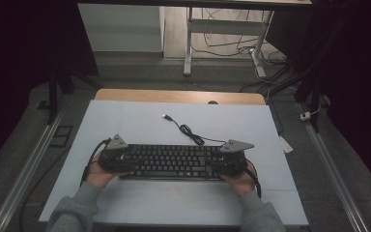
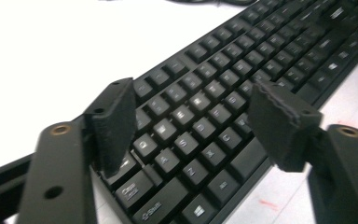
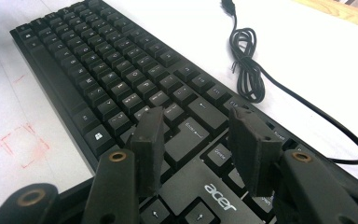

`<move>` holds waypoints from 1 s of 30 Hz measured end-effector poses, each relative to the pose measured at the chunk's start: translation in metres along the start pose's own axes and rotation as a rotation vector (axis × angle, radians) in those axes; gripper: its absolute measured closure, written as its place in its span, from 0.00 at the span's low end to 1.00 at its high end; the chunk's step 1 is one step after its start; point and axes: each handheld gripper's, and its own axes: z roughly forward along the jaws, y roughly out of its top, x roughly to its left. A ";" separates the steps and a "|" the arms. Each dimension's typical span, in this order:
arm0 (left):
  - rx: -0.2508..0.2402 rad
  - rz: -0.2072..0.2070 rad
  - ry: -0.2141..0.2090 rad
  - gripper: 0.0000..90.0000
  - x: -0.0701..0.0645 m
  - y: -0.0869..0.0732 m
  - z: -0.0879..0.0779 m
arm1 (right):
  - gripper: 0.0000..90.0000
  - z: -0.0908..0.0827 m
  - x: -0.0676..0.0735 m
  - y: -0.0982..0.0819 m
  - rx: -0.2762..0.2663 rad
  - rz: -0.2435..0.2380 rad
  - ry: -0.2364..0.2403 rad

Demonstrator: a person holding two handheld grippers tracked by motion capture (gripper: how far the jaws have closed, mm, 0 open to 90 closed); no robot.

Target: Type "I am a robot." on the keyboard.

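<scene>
Both grippers, left (image 2: 193, 123) and right (image 3: 198, 149), hover with jaws open over the ends of the keyboard (image 1: 174, 162), gripping nothing, on the white desk (image 1: 140, 121).

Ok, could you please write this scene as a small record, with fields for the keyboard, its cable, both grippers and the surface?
object in hand: black keyboard, lying flat, keys up
brand mark: "acer" on its right end
cable: black, partly coiled behind the keyboard, plug lying loose
left gripper: over the keyboard's left end, jaws apart, nothing pinched between them
right gripper: over the right end near the Enter key, jaws apart
surface: white table top
marks: faint red square on the table top
</scene>
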 end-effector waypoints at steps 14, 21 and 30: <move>0.037 0.042 -0.116 0.99 -0.016 0.001 0.013 | 0.62 -0.003 -0.002 0.002 -0.010 0.000 -0.004; 0.092 0.083 -0.141 0.99 -0.029 -0.001 0.027 | 0.62 -0.003 -0.002 0.002 -0.013 0.003 -0.005; 0.133 0.109 -0.147 0.99 -0.037 -0.005 0.038 | 0.62 -0.002 -0.002 0.002 -0.010 0.000 -0.006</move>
